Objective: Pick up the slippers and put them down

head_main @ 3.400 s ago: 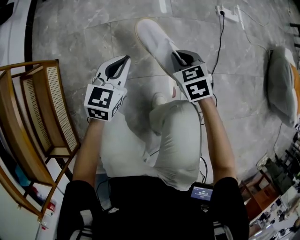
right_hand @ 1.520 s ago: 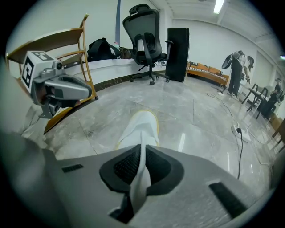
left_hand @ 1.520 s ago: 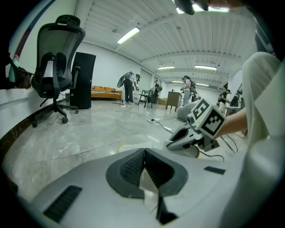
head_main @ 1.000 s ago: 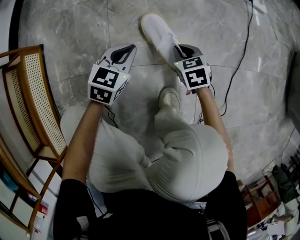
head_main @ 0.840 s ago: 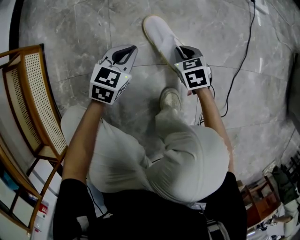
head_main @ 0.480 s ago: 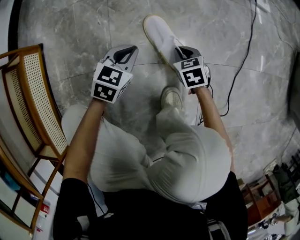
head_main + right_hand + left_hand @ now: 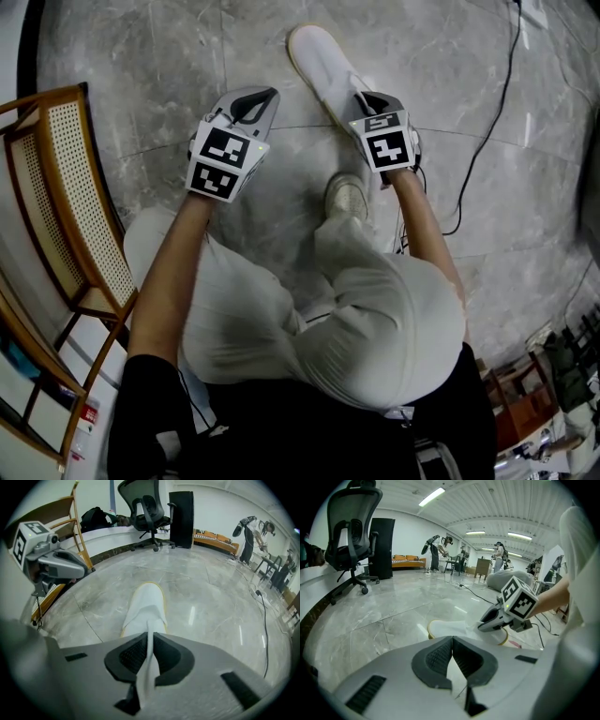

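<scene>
Right tool [image 7: 149, 638], jaws opening, pinches soft white slipper [image 7: 145, 603] upper; left tool [image 7: 452, 643] closed, empty, above glossy marble floor [image 7: 213, 597].

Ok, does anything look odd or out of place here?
Only mildly: the right gripper, jaws just easing open, has the white slipper by a thin fold of its upper. The left gripper is shut on nothing, and only one slipper shows.

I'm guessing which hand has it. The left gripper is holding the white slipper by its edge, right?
No, the right gripper is holding the white slipper by its edge, its fingers just starting to open. The left gripper is shut on nothing. The right gripper view shows it.
</scene>
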The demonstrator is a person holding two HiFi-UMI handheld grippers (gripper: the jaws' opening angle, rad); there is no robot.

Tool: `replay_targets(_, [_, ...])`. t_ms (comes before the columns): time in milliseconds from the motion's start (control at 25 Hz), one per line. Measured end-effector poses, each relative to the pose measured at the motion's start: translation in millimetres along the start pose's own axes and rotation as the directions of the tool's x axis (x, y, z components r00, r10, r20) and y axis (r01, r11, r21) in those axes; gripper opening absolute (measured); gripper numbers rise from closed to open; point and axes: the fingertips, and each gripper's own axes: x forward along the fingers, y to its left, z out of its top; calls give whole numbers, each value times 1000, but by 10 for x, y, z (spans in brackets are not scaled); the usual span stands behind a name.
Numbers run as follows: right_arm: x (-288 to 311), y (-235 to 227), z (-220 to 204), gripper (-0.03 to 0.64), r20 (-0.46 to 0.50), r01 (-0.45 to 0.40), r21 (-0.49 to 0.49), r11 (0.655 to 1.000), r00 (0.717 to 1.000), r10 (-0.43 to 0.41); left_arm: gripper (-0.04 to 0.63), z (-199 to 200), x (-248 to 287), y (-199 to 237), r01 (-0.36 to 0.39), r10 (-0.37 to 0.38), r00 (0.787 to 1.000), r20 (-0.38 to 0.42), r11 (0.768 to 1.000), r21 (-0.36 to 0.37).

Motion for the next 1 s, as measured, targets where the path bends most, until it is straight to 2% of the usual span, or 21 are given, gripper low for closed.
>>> replay_targets(200, [37,-36,-22,35,-10,7,22,1000,1000,-7,6,-18,36,72,-12,12,1000,-14,1000,-3])
replay_targets(400, [40,-42,-25,57,-7,2,33,999,1000,-2,6,30,101,17,8,-8,1000,-8,1000,3])
replay_targets(680, [-57,-74,37,99,16,-1,41,999,1000,1,6,13,143,12,17,-16,999,-42,1000,19])
replay_targets(880, [-208,-148,180,112,45,-6,55,998,999,4,6,181,89,-79,60,-61,998,-34,997,-45])
replay_targets(1000, [-317,-178,296,110,61,-7,52,999,998,4,6,291,63,-104,64,-65,998,-27,998,-17])
